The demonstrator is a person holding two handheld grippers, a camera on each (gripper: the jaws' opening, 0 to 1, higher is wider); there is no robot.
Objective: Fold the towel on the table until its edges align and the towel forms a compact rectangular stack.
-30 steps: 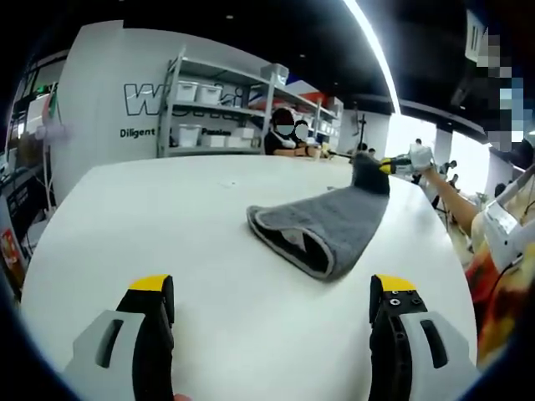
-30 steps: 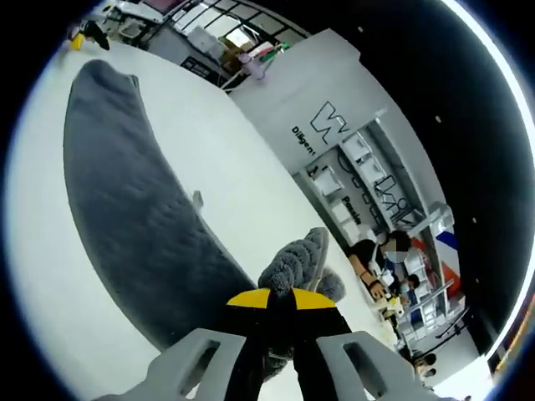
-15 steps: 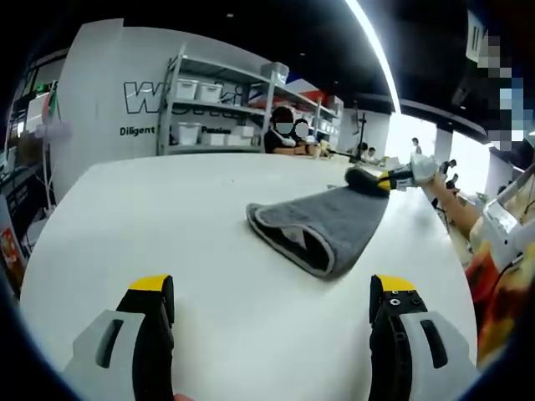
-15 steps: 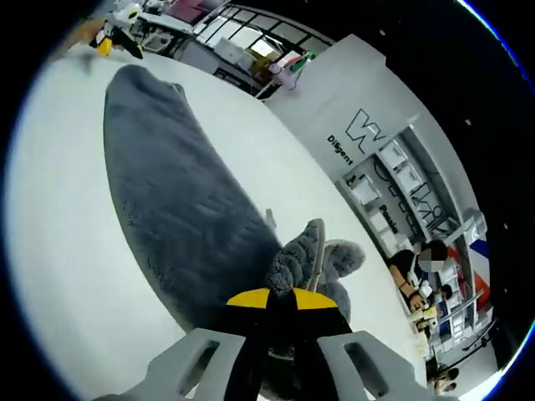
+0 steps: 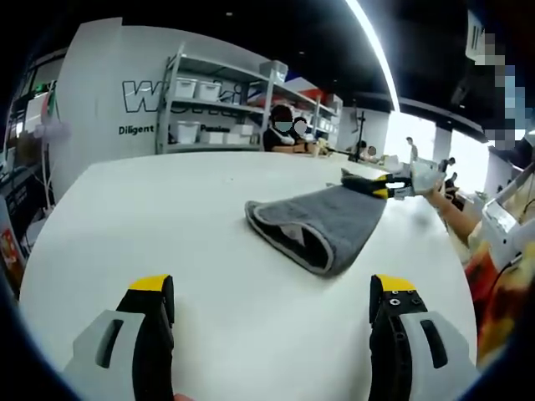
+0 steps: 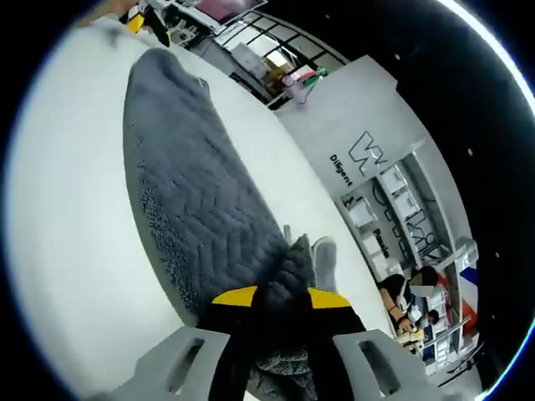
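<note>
The grey towel (image 5: pixel 322 221) lies folded over on the white table (image 5: pixel 167 209), its looped edge facing my left gripper. My left gripper (image 5: pixel 272 288) stands open well short of the towel, with nothing between its jaws. My right gripper (image 5: pixel 378 183) is low at the towel's far corner. In the right gripper view, the towel (image 6: pixel 192 192) stretches away across the table (image 6: pixel 67 217). There my right gripper (image 6: pixel 282 298) has its yellow tips parted, with the bunched corner still lying between them. The left gripper (image 6: pixel 150 17) shows at the towel's far end.
Shelves with white bins (image 5: pixel 217 109) stand behind the table against a white wall with lettering. A person (image 5: pixel 280 134) sits at the table's far edge. The holder's arm (image 5: pixel 451 209) reaches in from the right. Bare table surrounds the towel.
My right gripper has lowered the towel corner to the table, and its jaws, earlier pinched together on the cloth, now stand apart. My left gripper has stayed still.
</note>
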